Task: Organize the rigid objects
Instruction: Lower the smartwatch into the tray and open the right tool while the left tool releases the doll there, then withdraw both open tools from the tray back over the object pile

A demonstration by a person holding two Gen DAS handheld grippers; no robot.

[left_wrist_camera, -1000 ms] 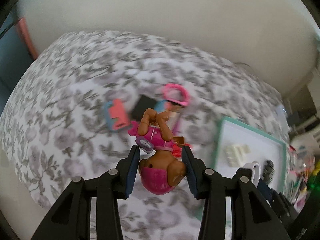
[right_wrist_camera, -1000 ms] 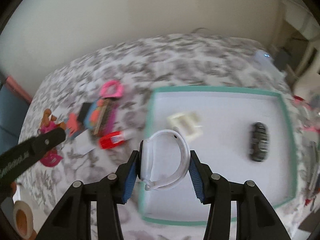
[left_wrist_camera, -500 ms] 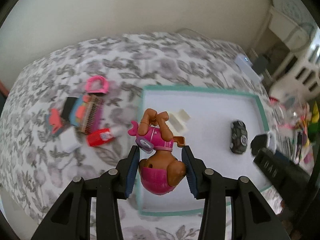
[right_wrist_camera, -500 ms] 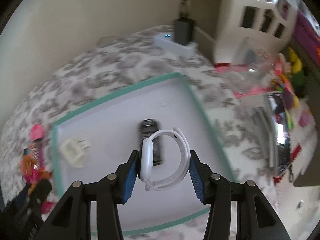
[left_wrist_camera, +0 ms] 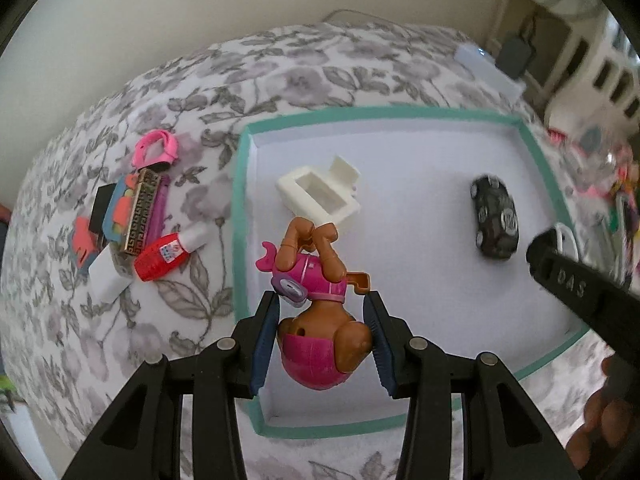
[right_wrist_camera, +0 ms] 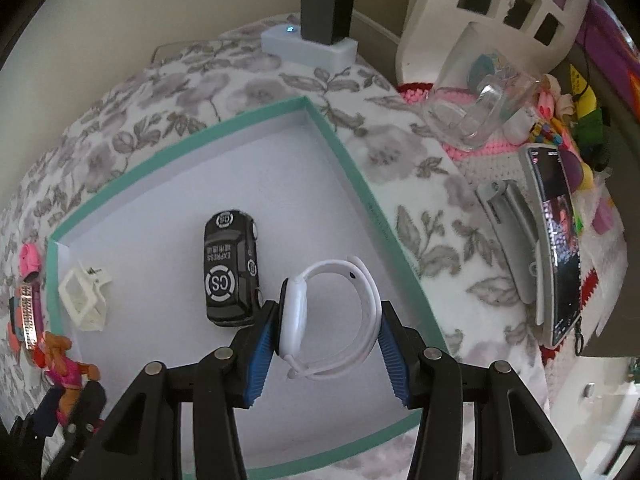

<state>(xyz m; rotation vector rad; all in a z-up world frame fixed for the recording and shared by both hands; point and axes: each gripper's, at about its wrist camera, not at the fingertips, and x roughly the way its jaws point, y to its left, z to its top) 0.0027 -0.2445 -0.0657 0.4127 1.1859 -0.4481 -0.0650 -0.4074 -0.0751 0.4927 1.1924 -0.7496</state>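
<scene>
My left gripper [left_wrist_camera: 322,334] is shut on a brown and pink toy dog [left_wrist_camera: 320,312], held above the near left part of the teal-rimmed white tray [left_wrist_camera: 239,216]. My right gripper [right_wrist_camera: 328,334] is shut on a white wristband [right_wrist_camera: 340,312], held above the tray's right part [right_wrist_camera: 352,160]. In the tray lie a black toy car [right_wrist_camera: 230,268] and a white plastic clip [right_wrist_camera: 86,296]. The car [left_wrist_camera: 494,216] and clip [left_wrist_camera: 320,194] also show in the left wrist view, and the toy dog [right_wrist_camera: 64,372] in the right wrist view.
Left of the tray on the floral cloth [left_wrist_camera: 120,340] lie a pink ring [left_wrist_camera: 156,150], a red bottle [left_wrist_camera: 168,254], a comb and several small toys. A white charger block [right_wrist_camera: 308,46], a phone on a stand [right_wrist_camera: 556,240] and clear cups [right_wrist_camera: 480,108] are to the right.
Both grippers have swung right over the tray with their objects still held. The left one has come closer to the tray's near left corner; the right one has gone past the car.
</scene>
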